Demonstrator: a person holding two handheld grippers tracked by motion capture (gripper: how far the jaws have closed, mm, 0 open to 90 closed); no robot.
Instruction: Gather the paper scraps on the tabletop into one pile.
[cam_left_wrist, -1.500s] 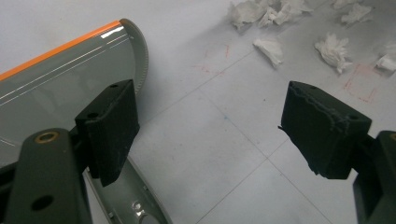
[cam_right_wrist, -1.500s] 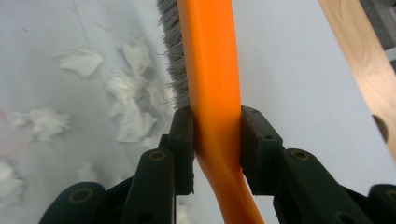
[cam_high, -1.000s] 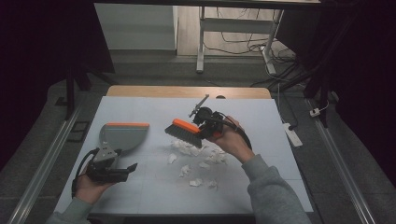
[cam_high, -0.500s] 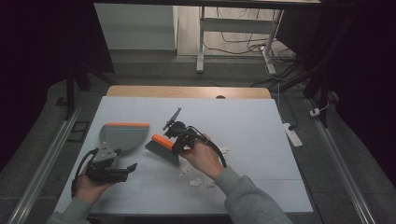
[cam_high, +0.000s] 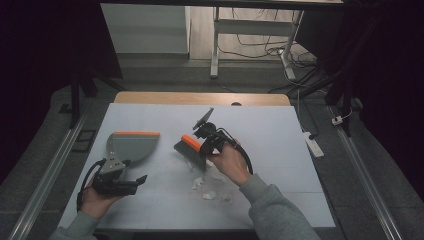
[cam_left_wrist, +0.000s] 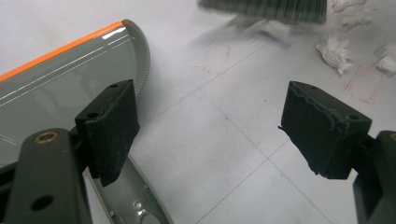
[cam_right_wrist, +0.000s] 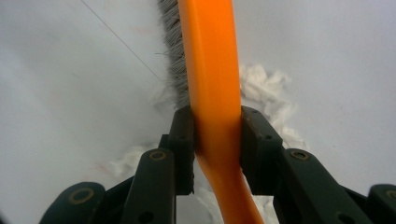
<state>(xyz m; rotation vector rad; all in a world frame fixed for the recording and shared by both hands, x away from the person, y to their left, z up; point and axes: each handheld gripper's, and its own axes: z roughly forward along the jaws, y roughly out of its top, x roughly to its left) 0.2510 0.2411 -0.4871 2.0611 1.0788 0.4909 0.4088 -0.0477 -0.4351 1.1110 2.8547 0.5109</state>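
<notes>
Mid-table, brush (cam_high: 190, 147) beside scraps (cam_high: 199, 183), dustpan (cam_high: 131, 145) apart

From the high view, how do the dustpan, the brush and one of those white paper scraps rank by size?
1. Dustpan, largest.
2. Brush, clearly smaller.
3. Paper scrap, smallest by far.

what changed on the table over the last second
The right tongs, shut on the brush, have swept it left and toward the person, closer to the dustpan. Some paper scraps now trail behind the bristles. The left tongs stayed open beside the dustpan, which has not moved.
</notes>
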